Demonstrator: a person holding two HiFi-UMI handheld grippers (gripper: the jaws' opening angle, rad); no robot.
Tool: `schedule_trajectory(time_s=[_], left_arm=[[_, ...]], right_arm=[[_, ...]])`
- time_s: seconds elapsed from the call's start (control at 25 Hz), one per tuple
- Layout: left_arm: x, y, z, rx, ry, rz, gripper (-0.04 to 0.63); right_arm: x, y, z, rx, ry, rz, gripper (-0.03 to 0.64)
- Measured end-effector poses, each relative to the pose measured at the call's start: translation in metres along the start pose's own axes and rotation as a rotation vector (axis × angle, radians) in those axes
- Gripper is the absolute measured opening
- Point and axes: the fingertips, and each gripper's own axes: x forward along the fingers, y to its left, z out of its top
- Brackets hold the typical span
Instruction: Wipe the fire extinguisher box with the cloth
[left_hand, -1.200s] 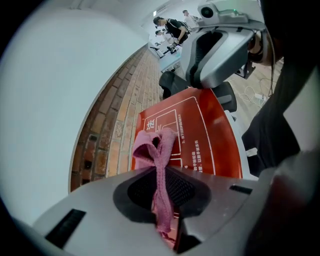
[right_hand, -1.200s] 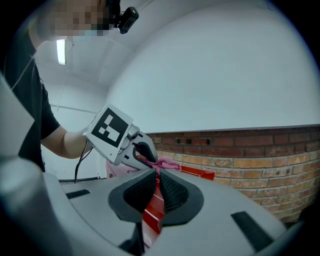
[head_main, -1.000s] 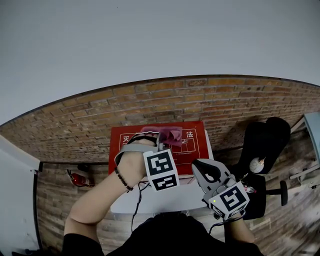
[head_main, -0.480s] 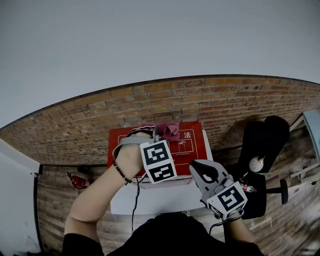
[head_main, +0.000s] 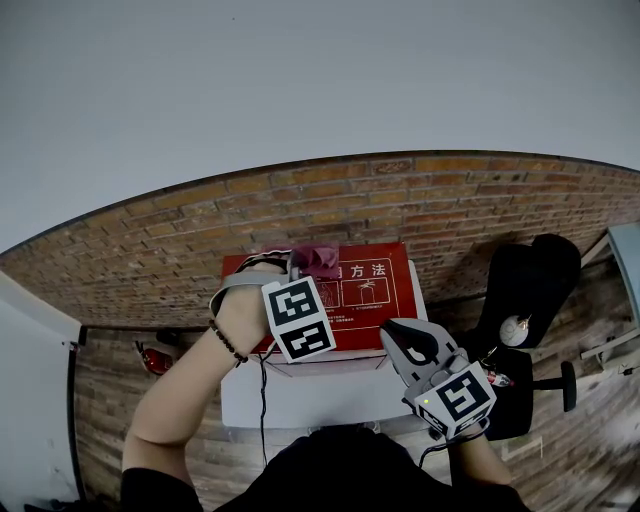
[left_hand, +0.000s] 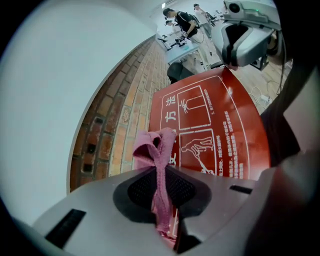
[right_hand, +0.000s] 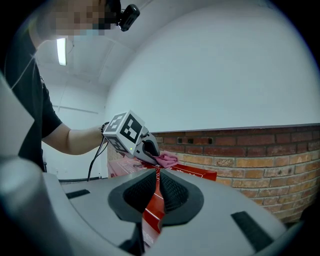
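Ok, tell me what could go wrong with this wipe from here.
1. The left gripper pinches the cloth by a thin strip, with only a small bunch past the tips. The cloth could slip out, or the hard jaws could scrape the printed top of the fire extinguisher box.
2. The right gripper, nearly closed and empty, seems to sit clear of the box, so a firm push might shift it.

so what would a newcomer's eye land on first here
The red fire extinguisher box against the brick wall, white diagrams on its top. Next, the pink cloth pinched in the left gripper on that top; the right gripper hangs nearby, jaws nearly together, empty.
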Motion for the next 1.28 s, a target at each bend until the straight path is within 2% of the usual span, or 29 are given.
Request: schedule_trajectory(time_s=[0.24,0.48,1.28], left_arm=[[-0.002,0.003,-0.031,-0.027,0.039,0.005,0.058],[-0.005,0.004,-0.044,-0.042,0.04,0.005,0.058],[-0.029,-0.031,-0.054,0.027,0.08,0.046,0.058]], right_arm=[[0.003,0.004,0.002,-0.015,0.008,0.011,0.038],[0.005,0.007,0.002,-0.031,0.018,0.015,0.039],[0.006,0.008,-0.005,-0.067,0.038,-0.031,0.038]])
